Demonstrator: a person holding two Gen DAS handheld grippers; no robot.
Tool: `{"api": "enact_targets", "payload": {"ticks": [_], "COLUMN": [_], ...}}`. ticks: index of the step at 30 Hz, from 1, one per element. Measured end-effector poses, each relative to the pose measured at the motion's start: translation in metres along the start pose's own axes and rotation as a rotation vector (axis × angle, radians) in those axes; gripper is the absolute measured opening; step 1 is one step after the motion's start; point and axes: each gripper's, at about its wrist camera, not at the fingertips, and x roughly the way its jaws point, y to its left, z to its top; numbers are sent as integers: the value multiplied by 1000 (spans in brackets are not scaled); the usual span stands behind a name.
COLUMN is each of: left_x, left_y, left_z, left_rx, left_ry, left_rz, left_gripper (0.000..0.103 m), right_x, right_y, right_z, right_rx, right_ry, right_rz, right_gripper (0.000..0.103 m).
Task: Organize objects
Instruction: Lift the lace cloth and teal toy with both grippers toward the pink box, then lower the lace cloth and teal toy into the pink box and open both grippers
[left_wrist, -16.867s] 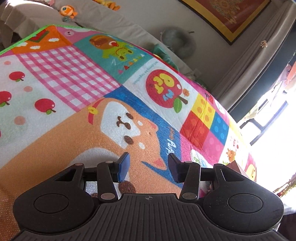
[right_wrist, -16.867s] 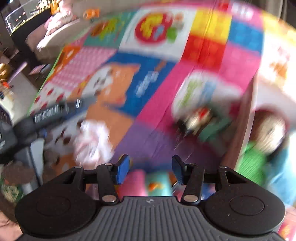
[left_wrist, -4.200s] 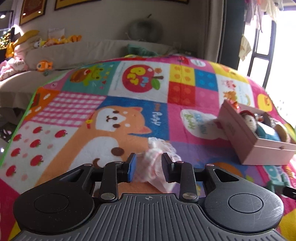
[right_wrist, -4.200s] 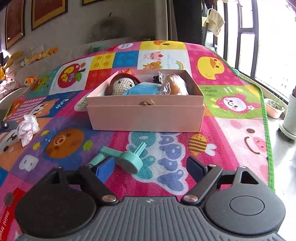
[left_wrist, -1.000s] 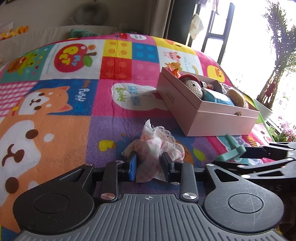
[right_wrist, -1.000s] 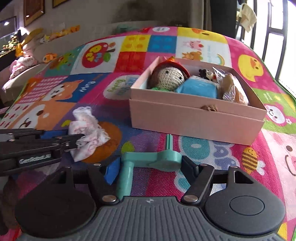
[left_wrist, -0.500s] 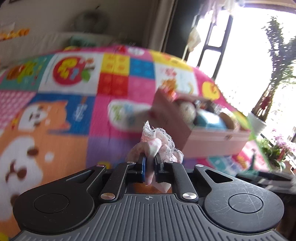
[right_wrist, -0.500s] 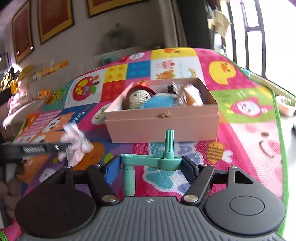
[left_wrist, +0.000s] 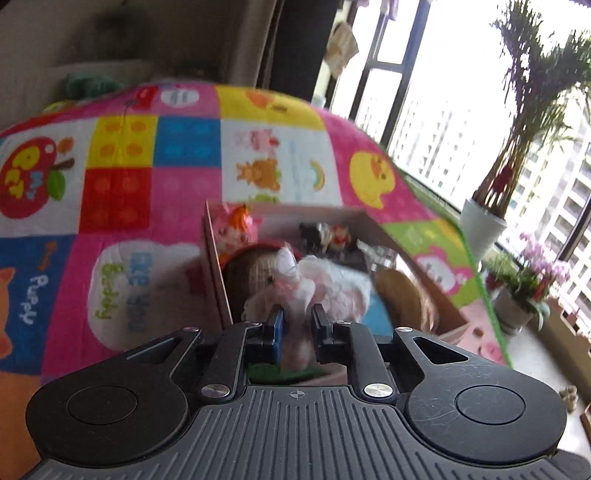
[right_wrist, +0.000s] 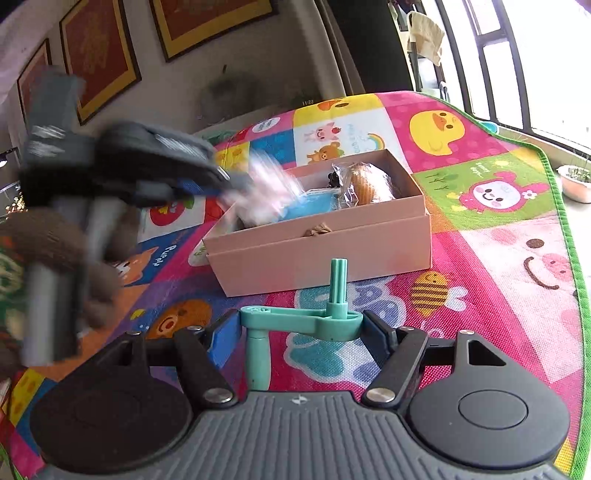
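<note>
My left gripper (left_wrist: 296, 325) is shut on a pink-and-white frilly cloth (left_wrist: 325, 284) and holds it over the open pink box (left_wrist: 214, 266). In the right wrist view the left gripper (right_wrist: 221, 181) is blurred above the box's (right_wrist: 332, 243) left end, with the cloth (right_wrist: 269, 184) at its tip. My right gripper (right_wrist: 301, 325) is shut on a teal plastic crank-shaped toy (right_wrist: 299, 321), held above the mat in front of the box. The box holds a crocheted doll (left_wrist: 251, 273), a blue item (right_wrist: 314, 205) and a wrapped brown item (right_wrist: 365, 184).
A colourful patchwork play mat (right_wrist: 498, 236) covers the floor. Potted plants (left_wrist: 484, 225) stand by the window at the right. A sofa with a green toy (left_wrist: 88, 85) lies beyond the mat's far edge. Framed pictures (right_wrist: 207, 22) hang on the wall.
My left gripper has lifted the cloth off the mat and carried it right, over the box. My right gripper has raised the teal toy slightly and holds it in front of the box.
</note>
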Motion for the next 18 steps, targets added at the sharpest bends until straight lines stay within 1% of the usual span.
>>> {"api": "enact_targets", "payload": {"ticks": [1,2,3,5,8,11,13,15,16,18], "left_x": [2,1,-2,-12,-36,-59,-73,-79,-79,-77], "left_y": [-4,-8,-9,-5,2,13,25,41,49,65], "left_z": [-4,-7,-8,-7,-3,-6,-14,-24,-30,-38], "left_rx": [50,96,113,93,72,26,-24,-83,-119,-188], "left_ry": [-7,-12,-10,-48,-120,-183,-245,-292,-298,-277], "left_rz": [21,45,46,1,-40,-81,-72,-42,-28,-18], "left_gripper": [15,15,15,16,16,16,16,16,16,16], "right_x": [0,0,0,1,2,4,6,8,8,6], "right_y": [0,0,0,0,0,-2,-4,-4,-1,9], "right_z": [0,0,0,0,0,1,2,6,9,22], "right_rx": [1,1,1,1,4,12,26,28,0,-81], "right_ry": [1,3,5,6,9,22,39,56,50,7], "right_rz": [1,4,7,8,7,6,6,-3,-19,-62], "right_gripper": [70,70,70,70,70,70,70,70,70,70]}}
